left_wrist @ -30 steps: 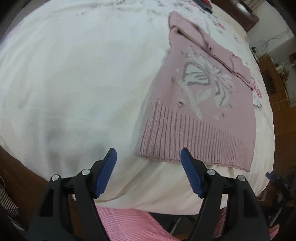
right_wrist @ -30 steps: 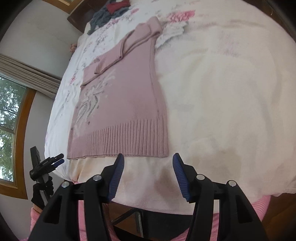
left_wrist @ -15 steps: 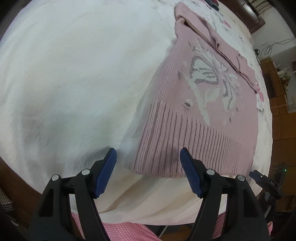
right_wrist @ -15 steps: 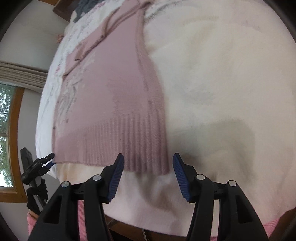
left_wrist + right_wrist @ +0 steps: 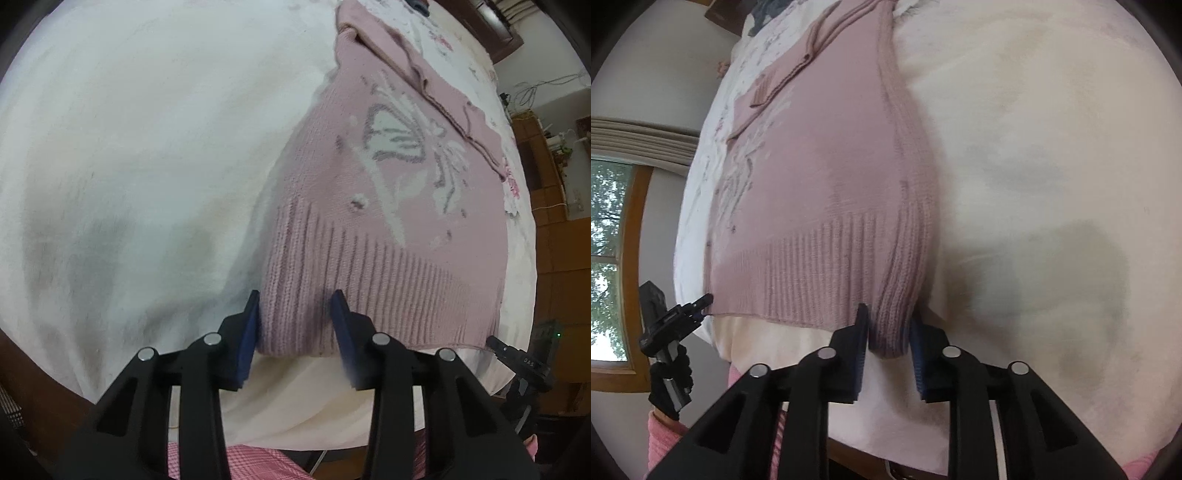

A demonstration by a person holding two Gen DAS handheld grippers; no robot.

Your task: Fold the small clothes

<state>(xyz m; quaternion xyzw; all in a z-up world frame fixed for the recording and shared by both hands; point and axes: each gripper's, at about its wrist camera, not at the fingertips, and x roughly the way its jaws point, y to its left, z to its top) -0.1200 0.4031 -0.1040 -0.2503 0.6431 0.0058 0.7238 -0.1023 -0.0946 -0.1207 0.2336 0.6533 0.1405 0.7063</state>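
1. Presently, a pink knitted sweater with a white butterfly motif [image 5: 388,206] is seen lying flat on a bed covered by a cream bedspread [image 5: 129,147], its ribbed hem at the near edge and its collar at the far end.
2. The left gripper [image 5: 295,325] is placed at the near left corner of the hem; its blue-padded jaws stand a little apart on either side of the ribbing, and a firm clamp cannot be confirmed.
3. The right gripper [image 5: 888,334] is set at the near right corner, where the ribbed knit is bunched and pinched between jaws brought close together.
4. The sweater is judged to be soft, light and stretchy; the knit can be expected to sag and drape when lifted, and slipping is unlikely against the pads.
5. The thick ribbed hem corners are judged the best places for a hold, since the layers are doubled there.
6. A lift of both corners together toward the far collar is judged to be the fold being prepared.
7. A dark pile of other clothes [image 5: 768,11] is visible at the far end of the bed.
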